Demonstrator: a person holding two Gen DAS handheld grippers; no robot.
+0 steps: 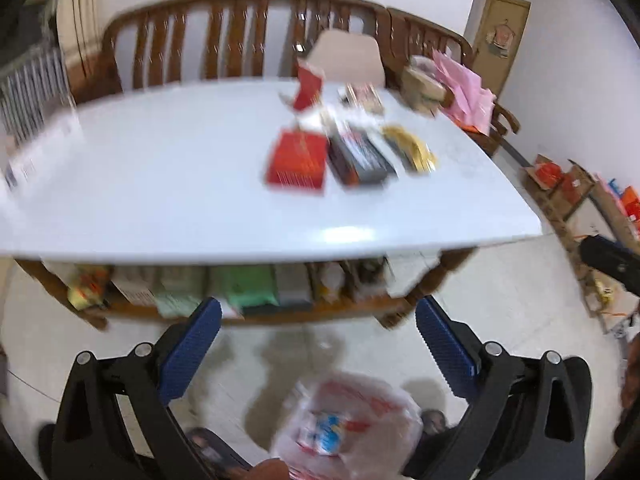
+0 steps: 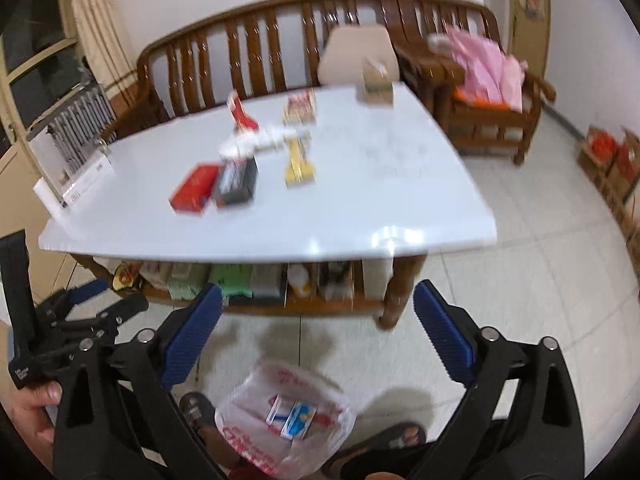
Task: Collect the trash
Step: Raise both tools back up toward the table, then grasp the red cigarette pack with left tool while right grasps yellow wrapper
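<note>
A big brown wooden bench [image 2: 256, 40] stands by the wall. In front of it is a white table [image 2: 360, 184] with a shelf of stuff under it. On the table lie small boxes close together: a red box [image 2: 192, 194], a grey box [image 2: 236, 182] touching it, and a yellow packet [image 2: 298, 162] a bit apart. More small packs sit behind them, too blurry to name.

On the floor, near the person's sandalled feet, sits a clear plastic bag [image 2: 280, 416] with red writing. Small blue and white boxes are inside it.

The left gripper [image 1: 318, 344] is spread wide, with nothing between its blue pads. The right gripper [image 2: 316, 338] is spread wide too, also gripping nothing. Both hang above the bag.
</note>
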